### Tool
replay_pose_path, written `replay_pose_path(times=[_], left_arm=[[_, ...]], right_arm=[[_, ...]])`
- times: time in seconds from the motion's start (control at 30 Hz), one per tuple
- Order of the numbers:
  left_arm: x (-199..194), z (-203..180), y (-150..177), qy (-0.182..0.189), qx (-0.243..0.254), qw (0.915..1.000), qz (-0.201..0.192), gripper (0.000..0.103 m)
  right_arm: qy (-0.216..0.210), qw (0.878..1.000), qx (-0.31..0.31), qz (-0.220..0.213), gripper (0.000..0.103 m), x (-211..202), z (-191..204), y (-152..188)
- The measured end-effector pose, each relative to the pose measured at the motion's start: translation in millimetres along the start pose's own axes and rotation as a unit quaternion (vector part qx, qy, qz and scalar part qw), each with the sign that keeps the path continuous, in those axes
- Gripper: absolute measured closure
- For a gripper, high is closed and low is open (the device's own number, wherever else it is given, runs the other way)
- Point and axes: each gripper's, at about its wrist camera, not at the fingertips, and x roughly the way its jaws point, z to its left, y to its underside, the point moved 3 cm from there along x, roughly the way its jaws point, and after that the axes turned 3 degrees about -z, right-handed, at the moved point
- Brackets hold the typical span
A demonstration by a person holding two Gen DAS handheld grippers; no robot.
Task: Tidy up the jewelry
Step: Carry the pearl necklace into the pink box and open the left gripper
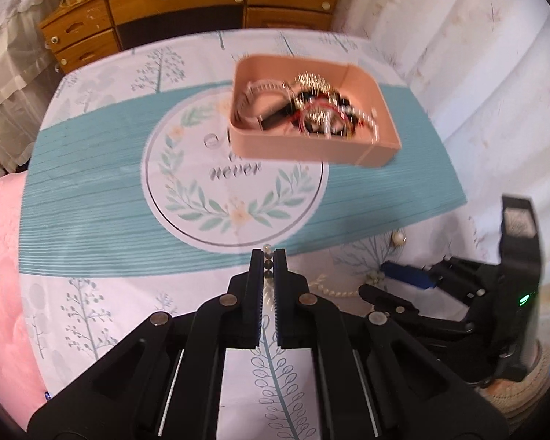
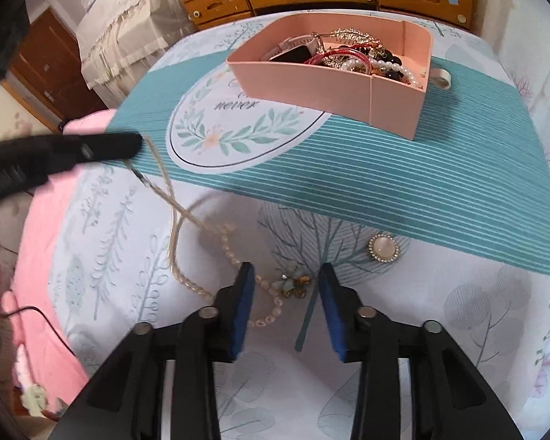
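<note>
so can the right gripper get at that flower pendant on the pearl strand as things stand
Probably yes: the right gripper is open with the flower pendant lying between its fingers, nothing covering it. The left gripper holds the pearl strand further along.

My left gripper (image 1: 269,256) was clamped tight on a beaded necklace (image 1: 268,264), a few small beads showing in the slit between its fingers above the leaf-printed tablecloth (image 1: 91,220). Further off on the teal stripe sat the pink tray (image 1: 311,146), heaped with tangled bracelets, pearls and a watch, blurred by motion. To the right my right gripper (image 1: 385,282) reached in low over the cloth near a string of pearls (image 1: 333,289) and a round pearl brooch (image 1: 398,238), with a wooden dresser (image 1: 187,7) beyond the table.
</note>
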Motion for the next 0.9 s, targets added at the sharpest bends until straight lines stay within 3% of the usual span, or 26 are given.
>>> replay_pose_path(times=[0.17,0.37,0.67,0.9], left_arm=[[-25,2,-19,0.0,-0.009,0.9996,-0.028,0.101],[-55,-5,-43,-0.003,-0.005,0.9982,-0.059,0.101],[-100,-21,-88,-0.01,-0.001,0.9944,-0.105,0.101],[-144,-37,-123,0.002,0.003,0.9856,-0.169,0.101]], right_arm=[[0.005,1.0,-0.013,-0.007,0.084,0,0,0],[-0.006,0.999,-0.009,-0.034,0.084,-25,-1,-10],[0.0,0.993,0.002,-0.116,0.084,-88,-9,-57],[0.001,0.981,0.047,-0.187,0.084,-116,-28,-99]])
